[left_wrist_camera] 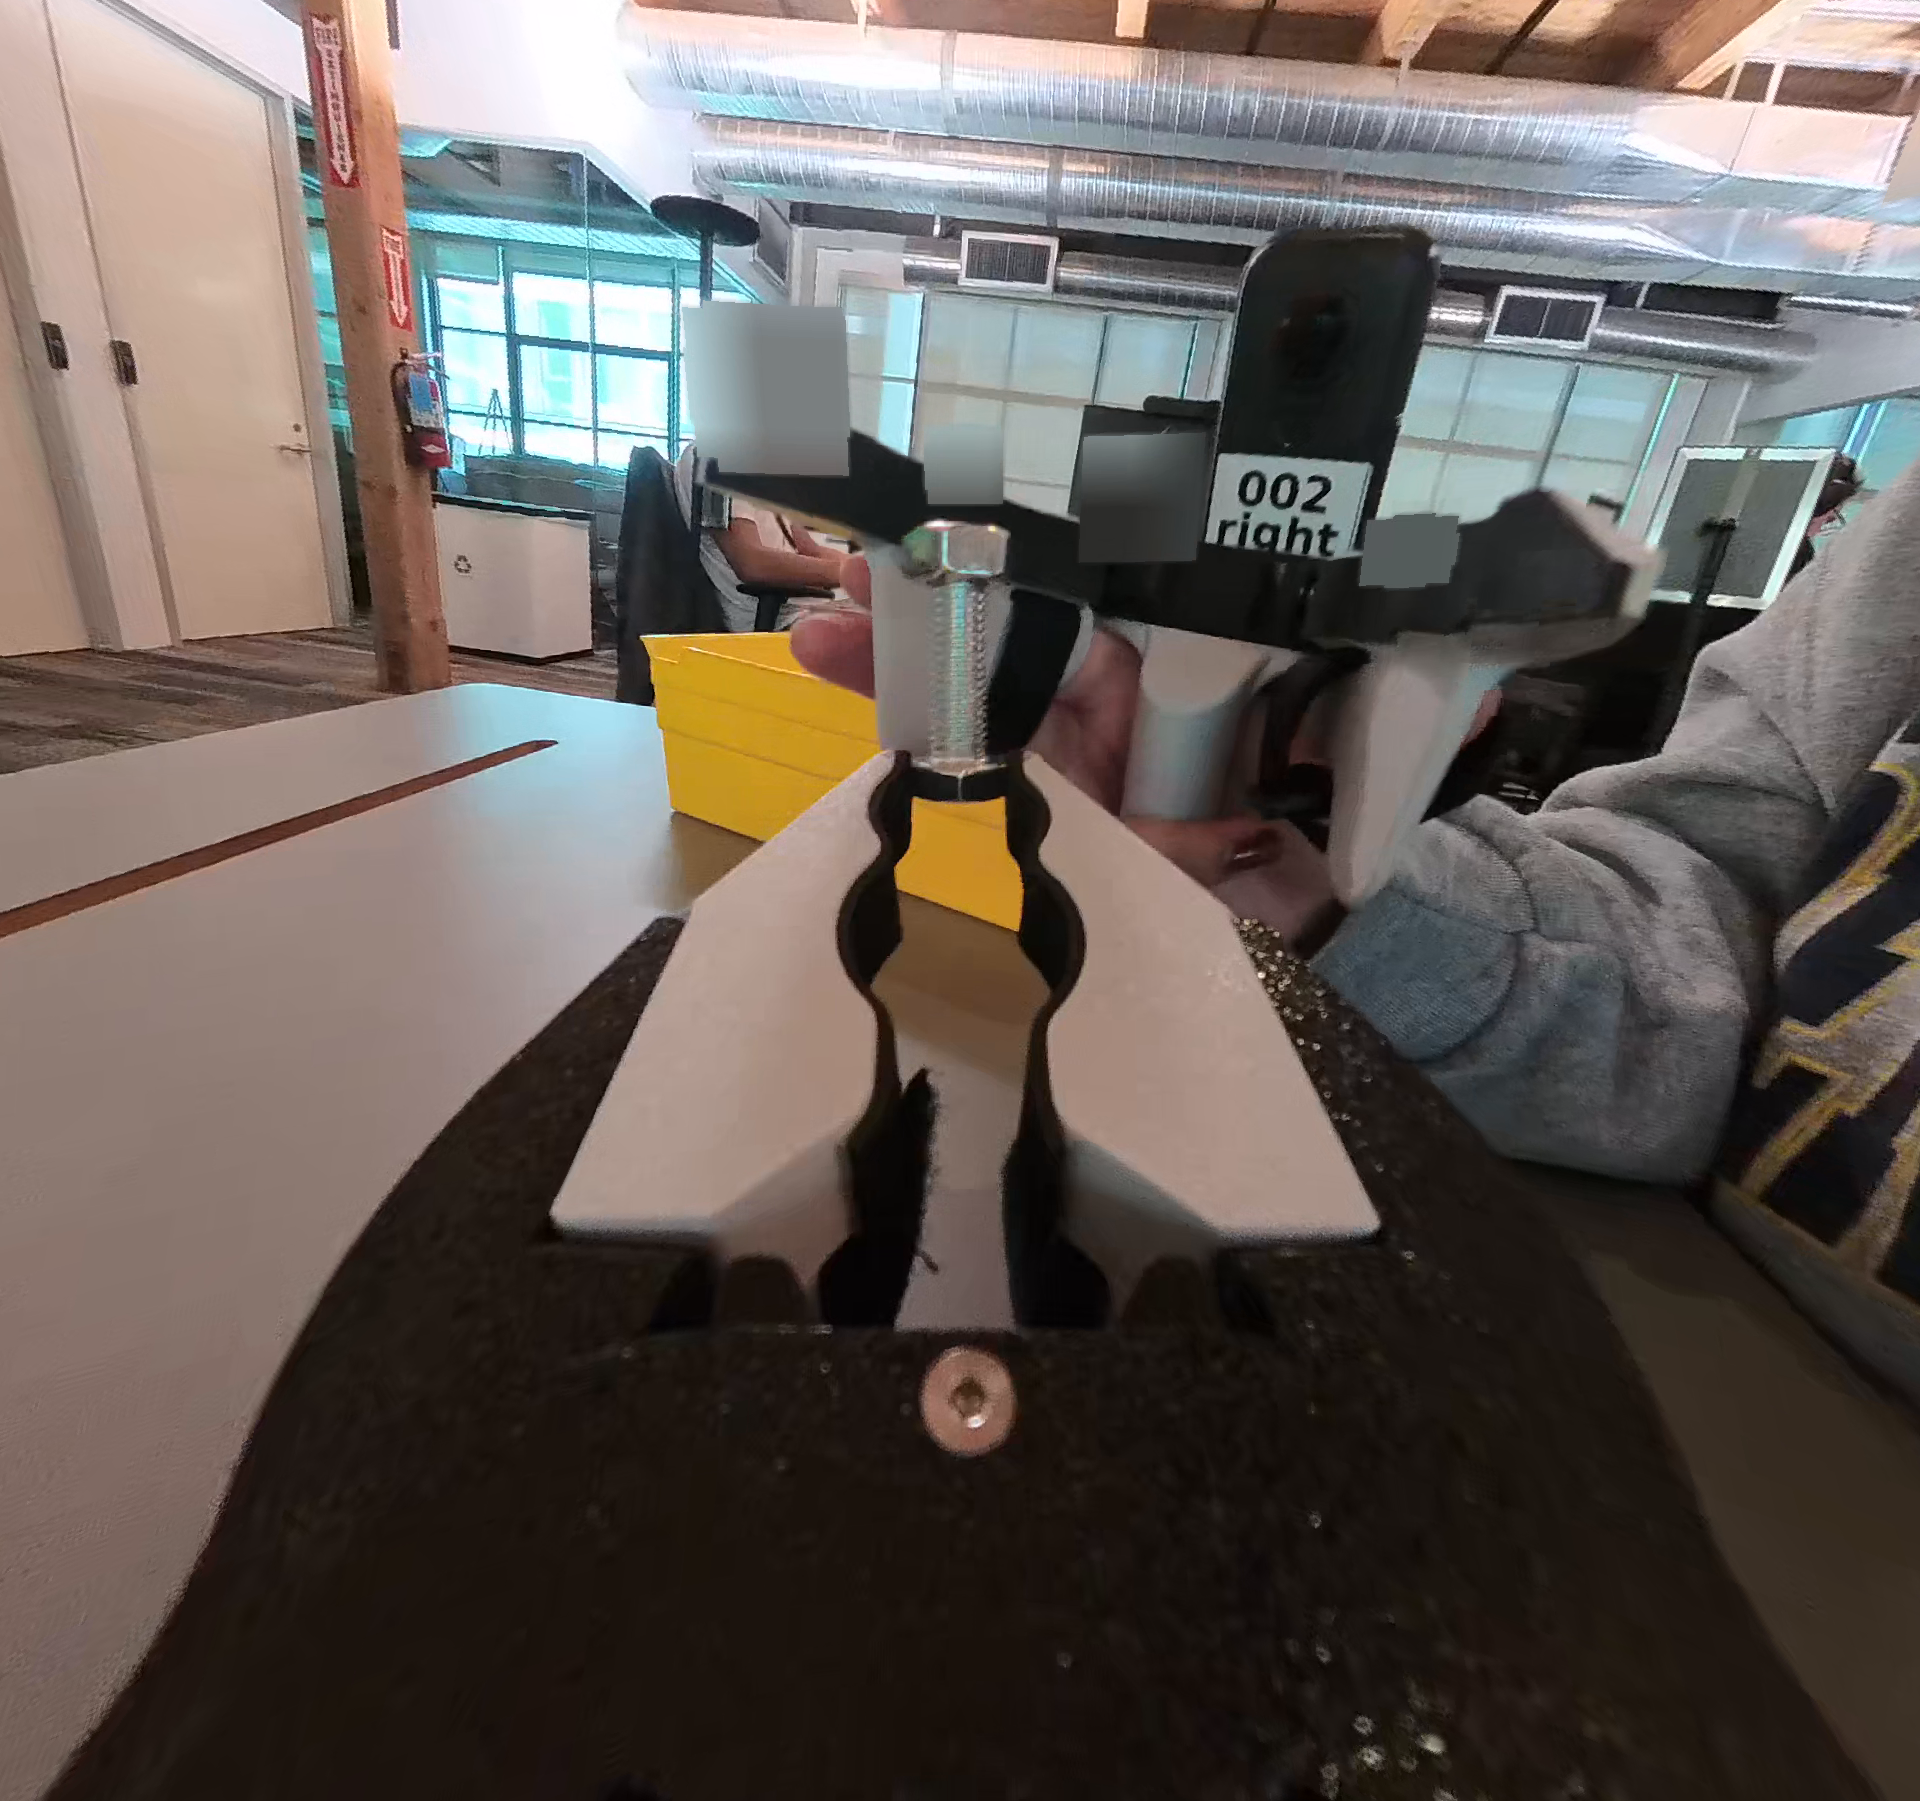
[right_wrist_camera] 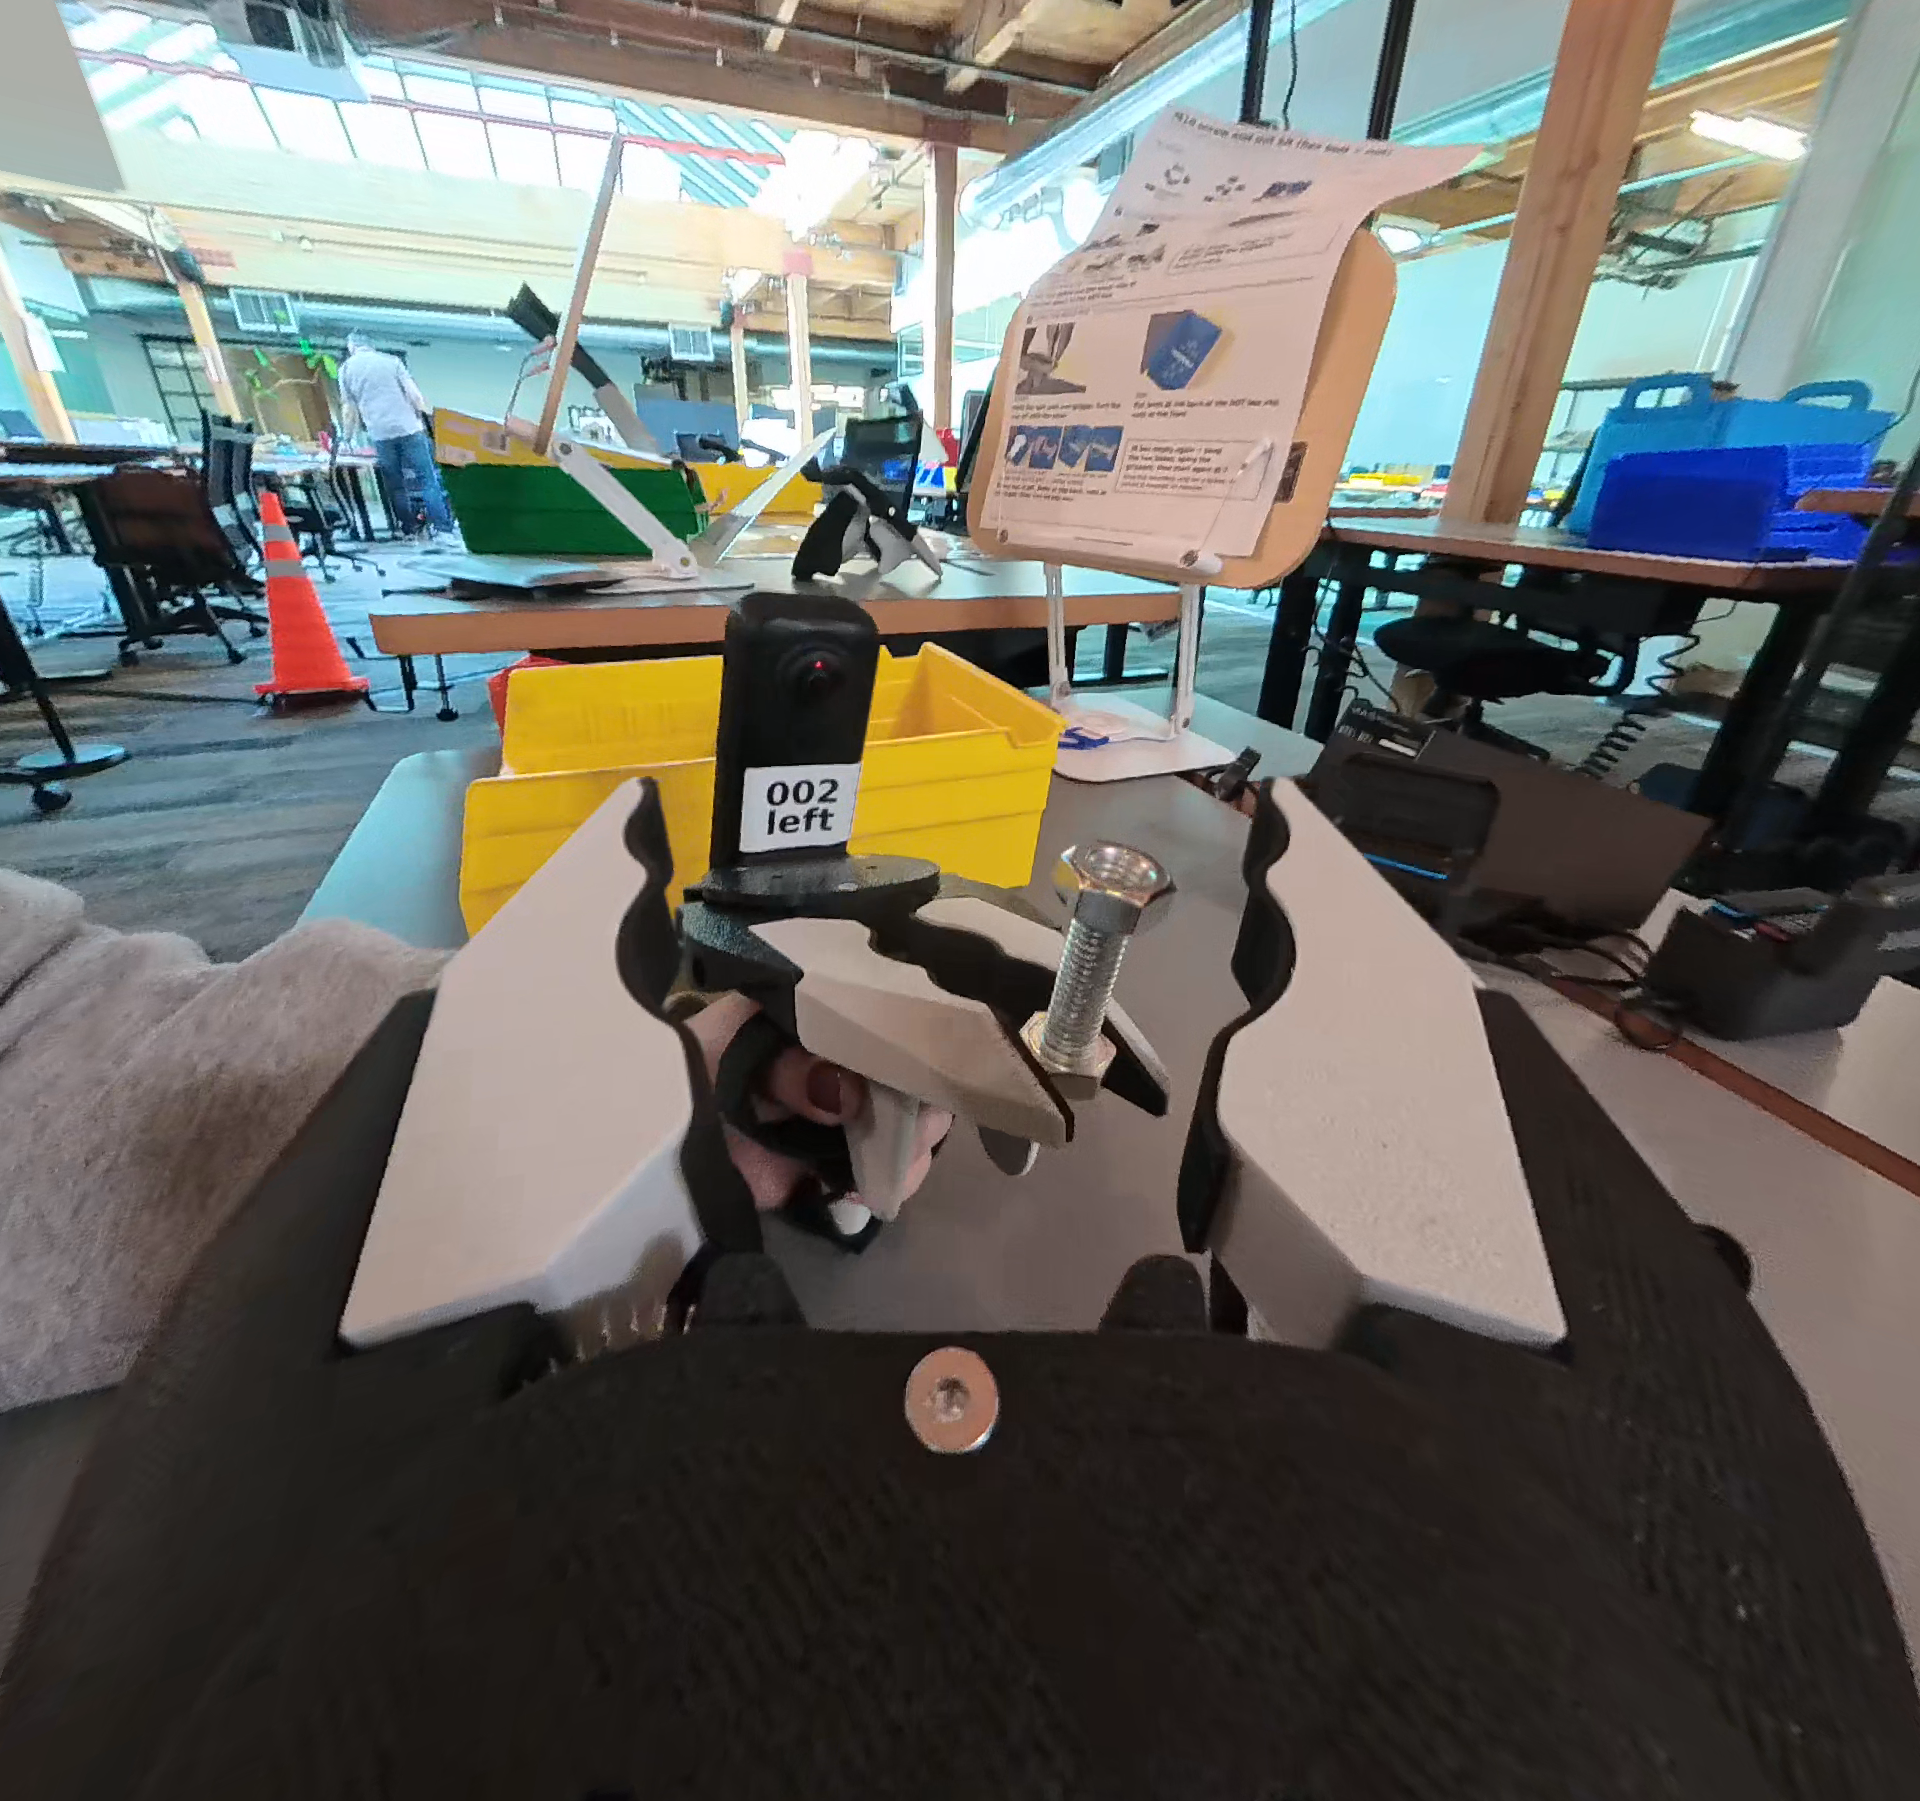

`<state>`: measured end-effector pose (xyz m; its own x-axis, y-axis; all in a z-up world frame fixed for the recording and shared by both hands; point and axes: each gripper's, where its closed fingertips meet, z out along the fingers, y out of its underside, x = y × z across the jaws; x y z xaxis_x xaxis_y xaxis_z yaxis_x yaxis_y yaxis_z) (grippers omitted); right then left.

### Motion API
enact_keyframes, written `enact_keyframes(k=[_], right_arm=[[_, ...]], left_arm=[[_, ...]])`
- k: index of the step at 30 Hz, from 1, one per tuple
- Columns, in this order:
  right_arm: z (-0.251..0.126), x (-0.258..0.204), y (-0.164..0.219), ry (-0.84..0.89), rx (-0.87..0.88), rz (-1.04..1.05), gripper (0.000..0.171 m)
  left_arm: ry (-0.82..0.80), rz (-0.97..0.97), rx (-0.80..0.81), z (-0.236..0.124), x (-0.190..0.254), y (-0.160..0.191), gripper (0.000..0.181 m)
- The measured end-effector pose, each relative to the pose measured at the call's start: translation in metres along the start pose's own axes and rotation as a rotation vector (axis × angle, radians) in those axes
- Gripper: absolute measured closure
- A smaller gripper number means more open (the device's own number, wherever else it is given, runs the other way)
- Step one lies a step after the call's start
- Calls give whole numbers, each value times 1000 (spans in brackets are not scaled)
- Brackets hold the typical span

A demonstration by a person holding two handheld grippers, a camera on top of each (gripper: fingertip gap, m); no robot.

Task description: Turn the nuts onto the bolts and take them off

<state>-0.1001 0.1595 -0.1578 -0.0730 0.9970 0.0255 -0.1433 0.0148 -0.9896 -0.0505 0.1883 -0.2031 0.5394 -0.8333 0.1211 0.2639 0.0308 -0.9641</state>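
Bolt [right_wrist_camera: 1103,951]: threaded steel, hex-headed | nut [right_wrist_camera: 1070,1060]: pinched by left tongs [left_wrist_camera: 961,775]

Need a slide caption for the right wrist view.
Left tool shut on the hex nut of an upright silver bolt; right tool open around them.

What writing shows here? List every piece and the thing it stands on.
I won't quote writing; this is what bears it.
White sticker on a black camera, left wrist view: bold print, legible.
White tag on a black camera body, right wrist view: legible.
Printed sheet on a stand: too small to read.
Red signs on a wooden post: blurred.
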Motion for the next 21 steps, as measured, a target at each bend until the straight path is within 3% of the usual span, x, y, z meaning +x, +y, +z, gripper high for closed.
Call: enact_keyframes(k=[14, 21], right_arm=[[1, -6, 4, -24, -22, -3, 66], [0, -2, 6, -3, -32, -21, 69]], left_arm=[[13, 15, -18, 2, 6, 1, 166], [-129, -43, 59, -15, -22, -11, 166]])
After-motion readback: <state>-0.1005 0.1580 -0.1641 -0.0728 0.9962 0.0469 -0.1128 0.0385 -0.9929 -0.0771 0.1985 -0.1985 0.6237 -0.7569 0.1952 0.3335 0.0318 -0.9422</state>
